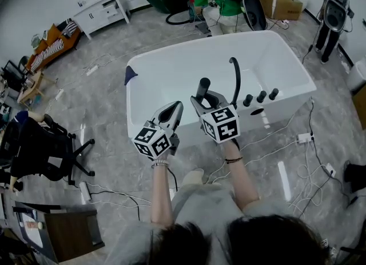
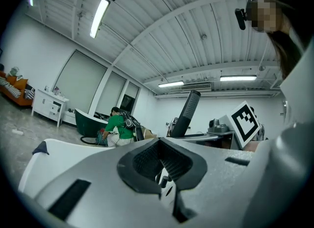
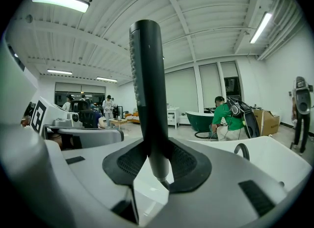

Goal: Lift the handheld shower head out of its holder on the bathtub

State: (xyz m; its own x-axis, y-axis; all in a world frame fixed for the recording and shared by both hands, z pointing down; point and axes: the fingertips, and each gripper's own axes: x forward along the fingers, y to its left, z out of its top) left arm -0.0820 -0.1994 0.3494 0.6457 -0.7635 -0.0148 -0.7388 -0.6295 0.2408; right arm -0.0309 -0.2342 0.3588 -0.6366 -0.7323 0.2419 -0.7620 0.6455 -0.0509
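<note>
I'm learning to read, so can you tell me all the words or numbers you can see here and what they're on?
No words or numbers can be read here.
Marker cubes: black-and-white square patterns only, no letters.
Cardboard boxes: any print is too small to read.

The basin of the white bathtub lies open, with room to pass over its left and far rims. Just right of the right gripper the curved black spout rises from the near rim, with three knobs beyond it. The left gripper crowds the other side.
</note>
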